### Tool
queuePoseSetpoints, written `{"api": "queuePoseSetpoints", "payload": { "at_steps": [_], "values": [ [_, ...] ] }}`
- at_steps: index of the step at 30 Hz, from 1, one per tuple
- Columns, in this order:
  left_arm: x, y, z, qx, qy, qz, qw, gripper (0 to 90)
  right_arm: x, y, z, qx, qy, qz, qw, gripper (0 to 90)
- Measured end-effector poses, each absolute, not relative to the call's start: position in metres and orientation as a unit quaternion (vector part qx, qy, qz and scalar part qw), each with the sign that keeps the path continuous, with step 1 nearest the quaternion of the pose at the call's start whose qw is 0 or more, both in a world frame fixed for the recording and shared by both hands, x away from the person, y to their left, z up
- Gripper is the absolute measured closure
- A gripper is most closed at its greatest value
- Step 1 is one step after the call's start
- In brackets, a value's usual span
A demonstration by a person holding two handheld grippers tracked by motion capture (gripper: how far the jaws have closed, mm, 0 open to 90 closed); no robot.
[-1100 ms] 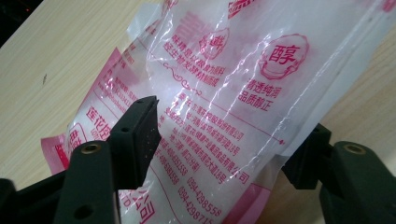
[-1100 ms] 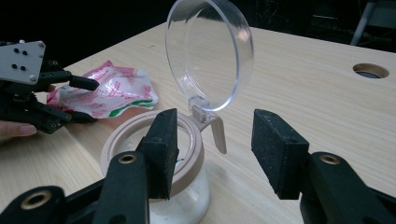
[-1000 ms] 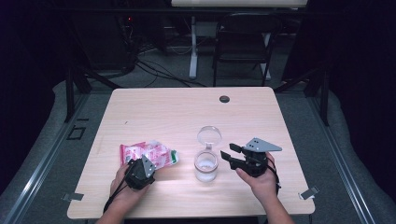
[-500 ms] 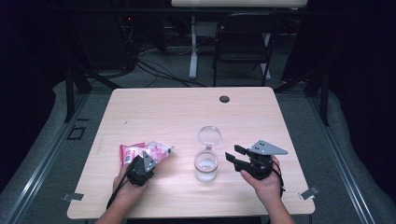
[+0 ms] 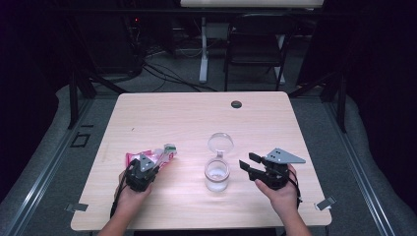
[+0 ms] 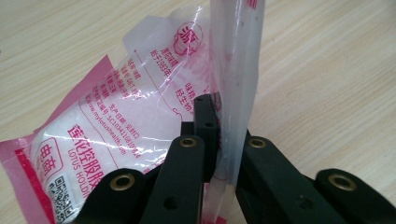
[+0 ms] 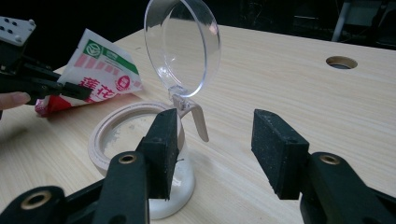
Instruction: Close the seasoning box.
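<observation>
While the left gripper [image 5: 147, 169] has just been closing, its jaws now clamp a clear fold of the pink sachet [image 6: 116, 135], which rests on the table [image 5: 172, 118] at its near left. Right gripper [image 5: 253, 166] stands with jaws apart, just beside the open-lidded jar [image 5: 217, 172].

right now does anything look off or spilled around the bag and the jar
Nothing is spilled. The left gripper is clamped on the top flap of the pink bag, which sits crumpled and tilted on the table. The jar stands upright with its clear lid flipped open.
</observation>
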State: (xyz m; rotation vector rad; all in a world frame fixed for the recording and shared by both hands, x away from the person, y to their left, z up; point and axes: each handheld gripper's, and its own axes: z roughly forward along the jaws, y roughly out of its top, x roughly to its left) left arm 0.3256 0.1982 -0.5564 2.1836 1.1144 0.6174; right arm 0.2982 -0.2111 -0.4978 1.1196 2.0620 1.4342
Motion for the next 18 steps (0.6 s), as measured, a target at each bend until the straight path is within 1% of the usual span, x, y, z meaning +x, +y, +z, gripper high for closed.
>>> {"api": "queuePoseSetpoints", "payload": {
  "at_steps": [5, 10, 18],
  "values": [
    [0.322, 0.211, -0.544, 0.803, 0.434, 0.237, 0.331, 90.0, 0.298, -0.212, -0.497, 0.397, 0.737, 0.511, 0.195, 51.1],
    [0.317, 0.225, -0.530, 0.783, 0.444, 0.253, 0.356, 90.0, 0.298, -0.212, -0.497, 0.397, 0.736, 0.512, 0.196, 51.1],
    [0.312, 0.246, -0.508, 0.754, 0.459, 0.282, 0.375, 90.0, 0.298, -0.212, -0.497, 0.398, 0.736, 0.512, 0.197, 51.1]
  ]
}}
